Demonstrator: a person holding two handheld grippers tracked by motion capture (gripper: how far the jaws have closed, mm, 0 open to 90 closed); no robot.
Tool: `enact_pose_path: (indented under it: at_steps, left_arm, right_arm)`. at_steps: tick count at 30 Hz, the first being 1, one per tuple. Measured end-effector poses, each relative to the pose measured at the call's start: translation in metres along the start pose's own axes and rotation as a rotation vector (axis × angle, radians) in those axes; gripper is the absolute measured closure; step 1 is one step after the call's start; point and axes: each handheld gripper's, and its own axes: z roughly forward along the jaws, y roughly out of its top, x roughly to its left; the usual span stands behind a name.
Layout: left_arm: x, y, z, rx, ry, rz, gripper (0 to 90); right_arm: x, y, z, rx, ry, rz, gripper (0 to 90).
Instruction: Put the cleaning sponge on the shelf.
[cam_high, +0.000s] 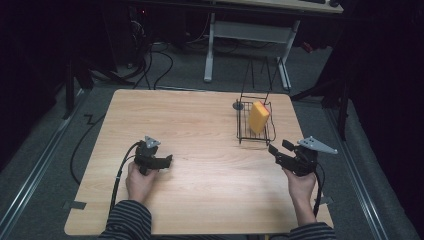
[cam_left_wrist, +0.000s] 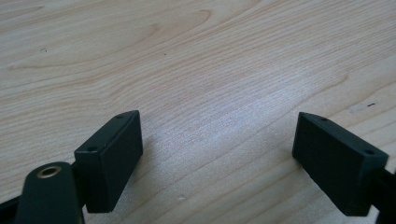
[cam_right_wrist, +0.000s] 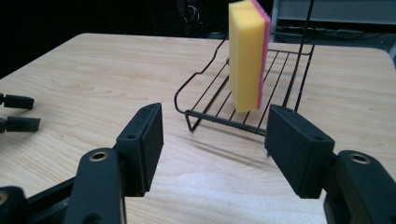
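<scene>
Wood-grain tabletop (cam_high: 200, 130), light, square with rounded corners, sits on grey carpet floor (cam_high: 40, 150); no brand, label or writing readable on anything. Beyond the far edge, a white-legged desk frame (cam_high: 250, 35) and dark cables (cam_high: 160, 65) on the floor. Black wire rack (cam_high: 243, 125) stands near the far right part of the tabletop, with tall thin wire uprights at its back. Yellow sponge (cam_high: 258, 117) stands upright on edge inside the rack; the right gripper view shows a pink layer along one face of it (cam_right_wrist: 246, 56). Small dark round item (cam_high: 238, 105) lies just beside the rack's far left corner, too small to identify. Left tool (cam_high: 165, 161) held in the person's left hand (cam_high: 139, 182) at near left, jaws spread wide over bare wood, nothing between them (cam_left_wrist: 217, 140). Right tool (cam_high: 278, 148) in the right hand (cam_high: 301, 187) at near right, jaws spread and empty, pointing at the rack, close to its near edge but apart (cam_right_wrist: 215, 135). Striped sleeves (cam_high: 127, 220) at the bottom edge.
</scene>
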Motion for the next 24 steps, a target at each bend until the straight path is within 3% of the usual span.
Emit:
enact_pose_path:
  at_steps: [24]
  left_arm:
    - [0.000,0.000,0.000,0.000,0.001,0.003,16.7]
  right_arm:
    - [0.007,-0.044,0.020,0.071,0.025,0.031,38.3]
